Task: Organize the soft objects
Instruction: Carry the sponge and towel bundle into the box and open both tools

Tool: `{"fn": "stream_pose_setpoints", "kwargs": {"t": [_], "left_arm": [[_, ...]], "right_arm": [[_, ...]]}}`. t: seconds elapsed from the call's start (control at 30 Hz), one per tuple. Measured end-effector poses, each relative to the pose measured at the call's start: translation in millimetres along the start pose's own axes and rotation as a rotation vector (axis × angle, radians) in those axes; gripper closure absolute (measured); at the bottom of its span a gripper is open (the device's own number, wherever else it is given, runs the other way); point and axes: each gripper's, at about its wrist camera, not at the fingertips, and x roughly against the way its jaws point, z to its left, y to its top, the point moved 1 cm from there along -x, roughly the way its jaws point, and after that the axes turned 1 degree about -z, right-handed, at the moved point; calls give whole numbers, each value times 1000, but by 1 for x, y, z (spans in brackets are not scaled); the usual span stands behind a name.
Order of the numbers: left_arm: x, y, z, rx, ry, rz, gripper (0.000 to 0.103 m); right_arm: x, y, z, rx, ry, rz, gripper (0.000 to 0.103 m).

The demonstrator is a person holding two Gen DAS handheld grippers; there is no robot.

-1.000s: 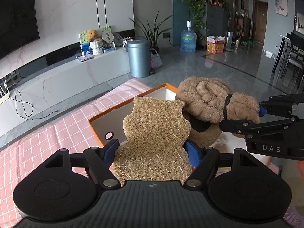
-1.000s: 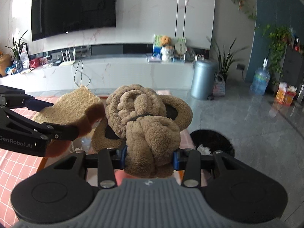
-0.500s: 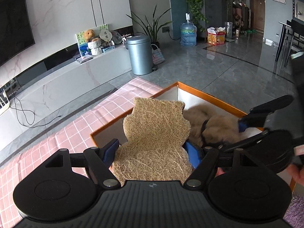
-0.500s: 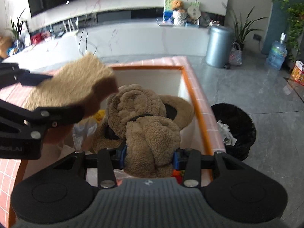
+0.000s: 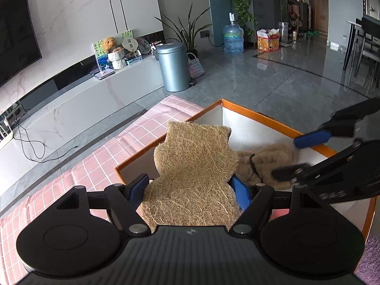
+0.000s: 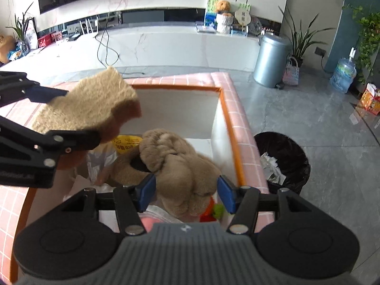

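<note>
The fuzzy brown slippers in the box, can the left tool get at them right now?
Probably not: the left tool is shut on the fiber pad, and the open right tool straddles the slippers.

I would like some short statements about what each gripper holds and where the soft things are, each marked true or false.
1. The left gripper is shut on the fibre pad. True.
2. The plush toy hangs in the air above the box. False: it lies inside the orange-rimmed box.
3. The jaws of the right gripper stand apart from the plush toy. True: a gap shows on each side.
4. The fibre pad already lies in the box. False: the left gripper holds it above the box.
5. The black bin stands on the pink checked cloth. False: it stands on the floor beside the table.
</note>
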Motion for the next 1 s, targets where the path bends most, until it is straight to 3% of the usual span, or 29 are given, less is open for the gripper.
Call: {"fn": "stream_pose_setpoints", "kwargs": {"t": [0.2,0.37,0.63,1.0], "left_arm": [[-11,4,-19,-74,-51,59,17],[-35,0,-44,-134,-72,141,17],[-59,-10,-46,-110,-78,234,17],[-46,-10,-40,-91,-67,210,10]], "right_arm": [[26,-9,-10,2,2,-65,68],[37,-16,-18,-1,-34,-97,69],[43,-29,-24,-5,-25,-124,69],[50,-29,-25,-15,-12,-131,66]]}}
